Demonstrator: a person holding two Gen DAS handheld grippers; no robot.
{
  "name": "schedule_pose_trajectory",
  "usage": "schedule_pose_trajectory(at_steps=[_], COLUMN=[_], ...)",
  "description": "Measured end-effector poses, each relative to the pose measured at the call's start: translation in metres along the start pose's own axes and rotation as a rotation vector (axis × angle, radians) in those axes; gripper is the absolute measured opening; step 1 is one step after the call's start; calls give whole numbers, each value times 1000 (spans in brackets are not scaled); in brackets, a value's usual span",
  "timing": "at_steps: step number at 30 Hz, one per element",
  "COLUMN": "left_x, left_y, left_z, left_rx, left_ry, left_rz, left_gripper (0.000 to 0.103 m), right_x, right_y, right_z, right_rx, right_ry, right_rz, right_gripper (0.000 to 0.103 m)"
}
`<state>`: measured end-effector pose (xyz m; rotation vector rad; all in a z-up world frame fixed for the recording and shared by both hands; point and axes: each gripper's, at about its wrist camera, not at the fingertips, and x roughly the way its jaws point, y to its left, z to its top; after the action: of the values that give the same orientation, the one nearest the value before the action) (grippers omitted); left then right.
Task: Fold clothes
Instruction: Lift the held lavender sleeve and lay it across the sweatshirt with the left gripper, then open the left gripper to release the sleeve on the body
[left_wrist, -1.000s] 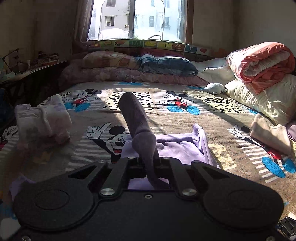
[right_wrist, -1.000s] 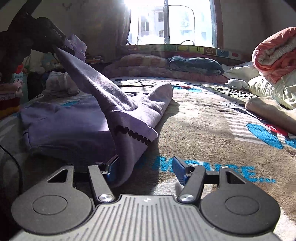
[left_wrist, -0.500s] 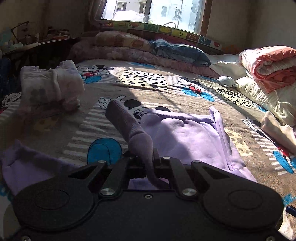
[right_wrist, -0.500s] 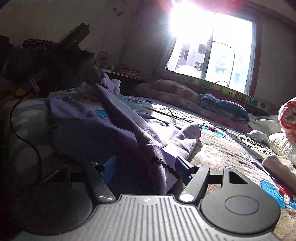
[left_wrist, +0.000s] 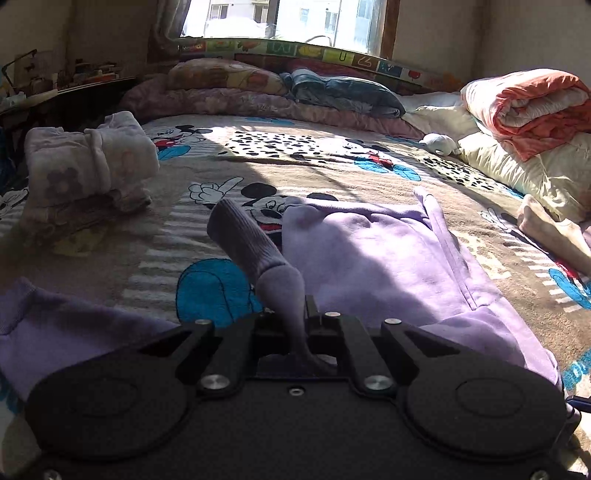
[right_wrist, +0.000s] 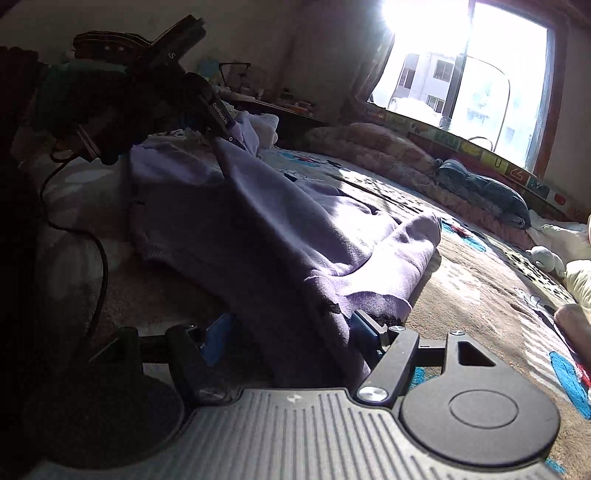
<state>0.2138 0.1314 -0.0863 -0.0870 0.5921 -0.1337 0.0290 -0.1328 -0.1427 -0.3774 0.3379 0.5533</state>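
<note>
Purple sweatshirt (left_wrist: 388, 258), one: left tongs (left_wrist: 286, 314) clamp its cuff; right tongs (right_wrist: 288, 336) gape around its hem.

Both wrist views low over bed (left_wrist: 332, 177), facing window (right_wrist: 480, 74) (shared)

A wide bed covered in a beige cartoon-mouse blanket (left_wrist: 332, 173) fills the room. Behind it a tall, brown-framed window (left_wrist: 288, 18) lets in hard sunlight that falls across the blanket; pale apartment blocks show outside. A strip of colourful picture tiles (left_wrist: 332, 53) runs along the sill. Plain, shadowed walls (left_wrist: 443, 33) stand on either side, and a dark cluttered bench (left_wrist: 74, 83) lines the left side.
</note>
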Motion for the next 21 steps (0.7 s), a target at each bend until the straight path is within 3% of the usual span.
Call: schedule_pose_trajectory(at_steps=[4, 6, 7, 8, 14, 18, 21], left_x=[-1, -1, 0, 4, 19, 11, 9], left_y=[5, 5, 5, 5, 11, 22, 44], left_z=[-4, -5, -6, -8, -21, -21, -22], left_rx=[4, 14, 20, 31, 19, -72, -255], left_ry=[-11, -12, -10, 0, 73, 62, 65], left_rz=[-23, -23, -18, 0, 65, 64, 12], left_gripper=[3, 3, 3, 3, 9, 18, 27], right_x=[0, 9, 19, 24, 19, 18, 18], right_y=[3, 2, 0, -1, -2, -3, -5], right_z=[7, 5, 0, -2, -4, -5, -6], right_rx=[-25, -13, 17, 27, 39, 46, 54], right_ry=[-53, -7, 73, 98, 87, 84, 73], right_rz=[2, 27, 73, 84, 92, 99, 105], right_gripper=[74, 79, 79, 79, 80, 80, 80])
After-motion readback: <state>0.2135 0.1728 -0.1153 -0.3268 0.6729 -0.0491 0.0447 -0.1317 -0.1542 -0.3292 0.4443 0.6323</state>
